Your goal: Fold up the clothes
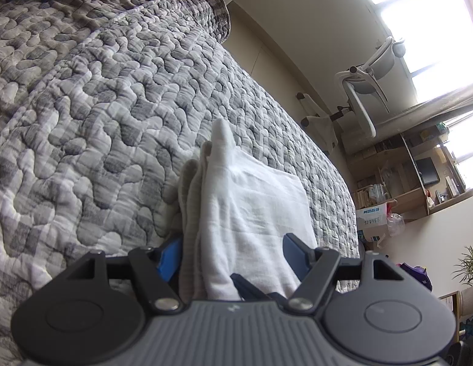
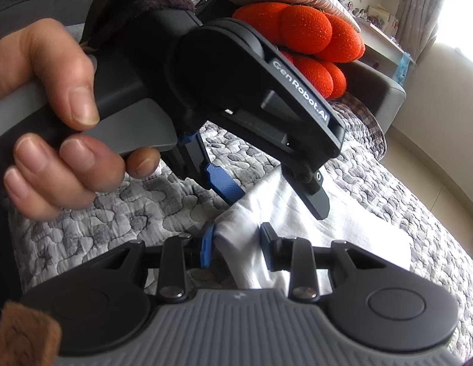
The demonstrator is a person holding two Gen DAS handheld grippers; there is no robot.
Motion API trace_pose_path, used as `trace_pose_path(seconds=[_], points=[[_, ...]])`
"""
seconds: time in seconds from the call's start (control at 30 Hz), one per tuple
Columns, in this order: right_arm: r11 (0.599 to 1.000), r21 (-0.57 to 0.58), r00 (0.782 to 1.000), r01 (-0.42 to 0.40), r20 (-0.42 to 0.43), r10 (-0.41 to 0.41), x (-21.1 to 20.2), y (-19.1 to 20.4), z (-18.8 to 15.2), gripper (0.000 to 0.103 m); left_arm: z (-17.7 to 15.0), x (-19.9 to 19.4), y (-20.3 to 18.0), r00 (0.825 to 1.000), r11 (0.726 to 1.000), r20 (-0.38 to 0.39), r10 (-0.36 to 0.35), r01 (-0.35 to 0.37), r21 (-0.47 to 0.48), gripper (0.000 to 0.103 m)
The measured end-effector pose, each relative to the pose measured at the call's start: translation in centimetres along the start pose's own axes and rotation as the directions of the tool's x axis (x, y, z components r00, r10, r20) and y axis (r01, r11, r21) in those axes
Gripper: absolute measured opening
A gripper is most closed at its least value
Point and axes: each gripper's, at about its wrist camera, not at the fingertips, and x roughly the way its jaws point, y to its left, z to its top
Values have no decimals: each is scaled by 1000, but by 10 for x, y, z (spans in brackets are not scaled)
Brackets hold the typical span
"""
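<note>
White cloth (image 1: 254,201) lies folded lengthwise along the quilt (image 1: 84,106), gathered between both tools' (image 1: 233,253) part-open jaws.

1. The white cloth (image 1: 254,201) was a thin, gauzy piece, folded over into several layers, with a grayer layer showing along its left side.
2. It lay on the gray pebble-pattern quilt (image 1: 99,106), close to the quilt's right edge.
3. One corner stuck up in a little peak.
</note>
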Motion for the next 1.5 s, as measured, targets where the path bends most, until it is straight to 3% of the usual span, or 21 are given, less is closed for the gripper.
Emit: trace_pose_path(seconds=[0.17, 0.37, 1.5], points=[[1000, 5, 1000, 3, 5, -3, 0, -3, 3, 22, 0, 0, 0, 1000, 1000, 5, 0, 0, 9, 69], [1000, 16, 1000, -4, 4, 4, 1, -8, 6, 22, 0, -1, 0, 1000, 1000, 10, 14, -14, 28, 63], [999, 36, 1000, -23, 13, 22, 0, -9, 7, 23, -1, -2, -4, 1000, 999, 3, 27, -27, 35, 63]])
